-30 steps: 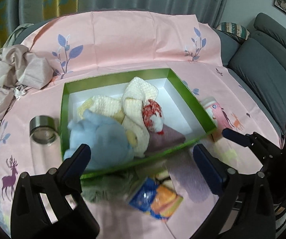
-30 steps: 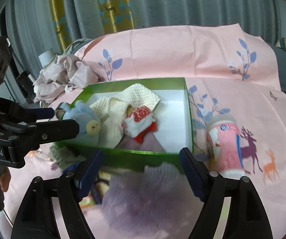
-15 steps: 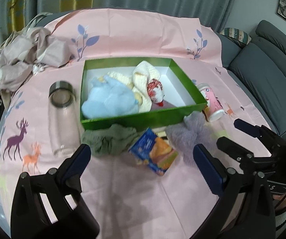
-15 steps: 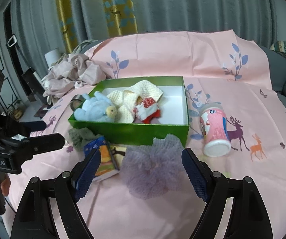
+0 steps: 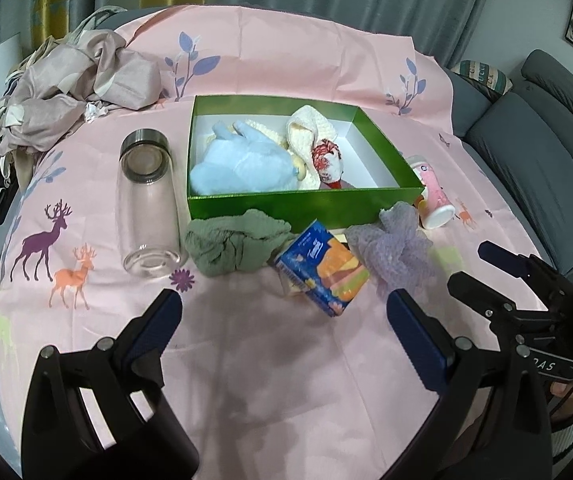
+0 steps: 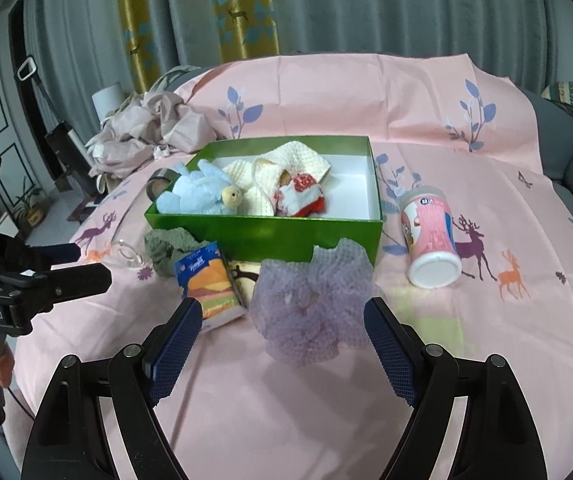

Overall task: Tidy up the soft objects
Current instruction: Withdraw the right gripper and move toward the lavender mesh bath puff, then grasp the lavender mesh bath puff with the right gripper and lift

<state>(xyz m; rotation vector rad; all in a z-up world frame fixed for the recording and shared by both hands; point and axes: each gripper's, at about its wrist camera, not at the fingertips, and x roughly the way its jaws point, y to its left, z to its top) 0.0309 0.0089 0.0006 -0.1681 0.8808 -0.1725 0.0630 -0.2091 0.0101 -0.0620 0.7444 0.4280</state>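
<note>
Both tongs have pulled back from the green box (image 6: 262,236) since a second ago; box and clutter now sit farther off and more bare desk (image 6: 286,420) shows in front of each. Left tongs (image 5: 284,320) wide open, nothing between the pads. Right tongs (image 6: 282,334) wide open too, holding nothing; the purple mesh pouf (image 6: 312,308) lies just ahead between the fingers, untouched.

Box sits mid-desk, toward the far edge. Already inside: blue plush (image 5: 242,164), cream knit piece (image 5: 312,132), small red-and-white soft item (image 5: 328,160).

Left outside, along the box's near wall: green knit cloth (image 5: 234,244) to the left, purple pouf to the right and touching the wall, tissue pack (image 5: 322,268) between them.

Hard things likely to stay put: clear glass bottle (image 5: 148,204) lying left of the box, pink can (image 6: 430,240) lying on its right.

Next step, probably: right tongs take the pouf. Go low, straddle its bulk, close deep, since mesh compresses and a shallow pinch may slip off the frills. Lift clear of the box wall before moving in, and drop it in the empty white right part. Watch the tissue pack close beside it.

Pouf looks airy, crinkled and pale lilac, holding a loose ball shape.
</note>
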